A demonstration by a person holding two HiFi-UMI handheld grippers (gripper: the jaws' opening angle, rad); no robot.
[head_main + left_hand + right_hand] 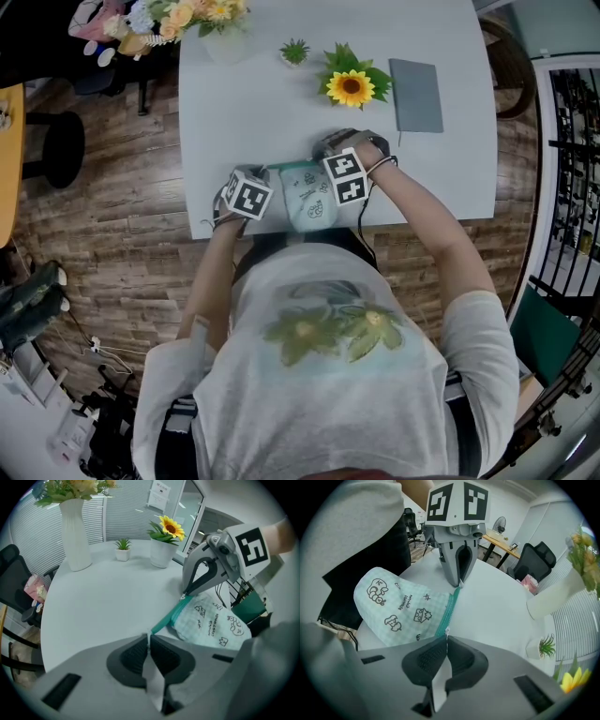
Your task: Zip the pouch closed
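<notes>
A mint-green checked pouch (pixel 309 202) with small drawings lies at the near edge of the white table (pixel 253 103), between the two grippers. In the left gripper view my left gripper (pixel 149 637) is shut on the end of the pouch's dark-green zipper strip (pixel 165 620). In the right gripper view my right gripper (pixel 446 634) is shut on the small silver zipper pull (pixel 447 630) at the other end of the strip (pixel 446 613). Each gripper sees the other across the pouch: right gripper (pixel 186 594), left gripper (pixel 458 582). From the head view the marker cubes hide both jaws.
A potted sunflower (pixel 351 87), a small green plant (pixel 294 52) and a grey notebook (pixel 416 94) stand at the table's far side. A white vase of flowers (pixel 77 531) stands at the far left. The person's body is close against the near edge.
</notes>
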